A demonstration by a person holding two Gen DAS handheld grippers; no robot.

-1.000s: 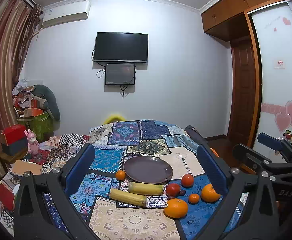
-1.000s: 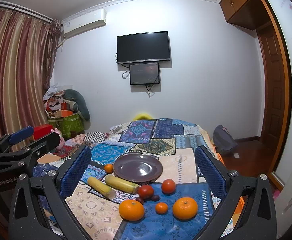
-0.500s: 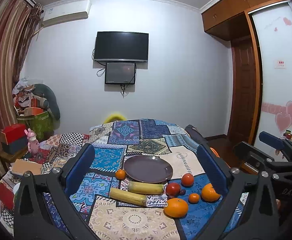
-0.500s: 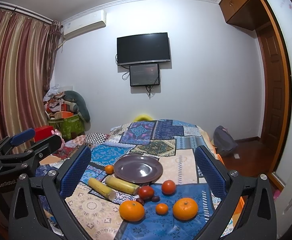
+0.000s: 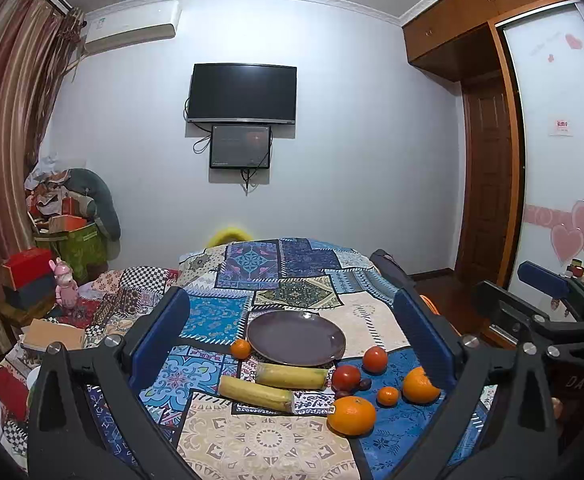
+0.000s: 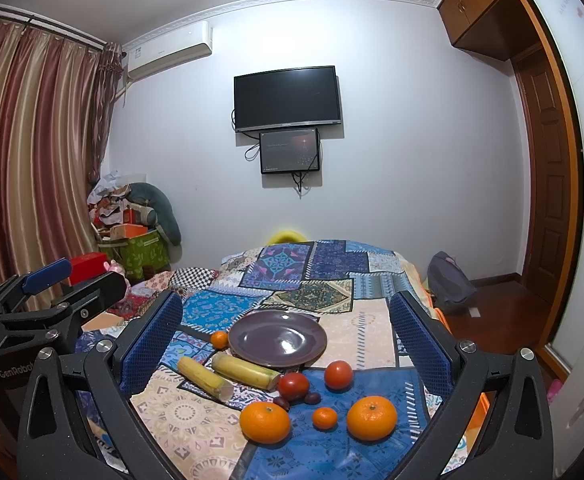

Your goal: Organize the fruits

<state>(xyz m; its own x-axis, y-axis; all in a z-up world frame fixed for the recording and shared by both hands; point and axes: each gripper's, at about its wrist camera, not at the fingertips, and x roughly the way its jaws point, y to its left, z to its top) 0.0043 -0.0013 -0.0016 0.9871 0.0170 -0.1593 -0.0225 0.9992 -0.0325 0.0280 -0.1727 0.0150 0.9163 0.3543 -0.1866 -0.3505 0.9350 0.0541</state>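
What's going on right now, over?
Left gripper and right gripper open, holding nothing. Plate bare; fruit lies loose on quilt. Nothing blocking.

A dark purple plate (image 6: 278,338) sits on a blue-and-cream patchwork quilt (image 6: 303,280), with orange oranges (image 6: 371,417), red tomatoes (image 6: 293,385), yellow corn (image 6: 205,377)

A: What do the tools look like?
B: The left gripper (image 5: 292,338) is a matte black frame with triangular cut-outs, silver screws, and ribbed blue pads (image 5: 160,330).
A: And the other?
B: The right gripper (image 6: 286,338) is alike; "GenRobot" lettering shows at lower left of its view.
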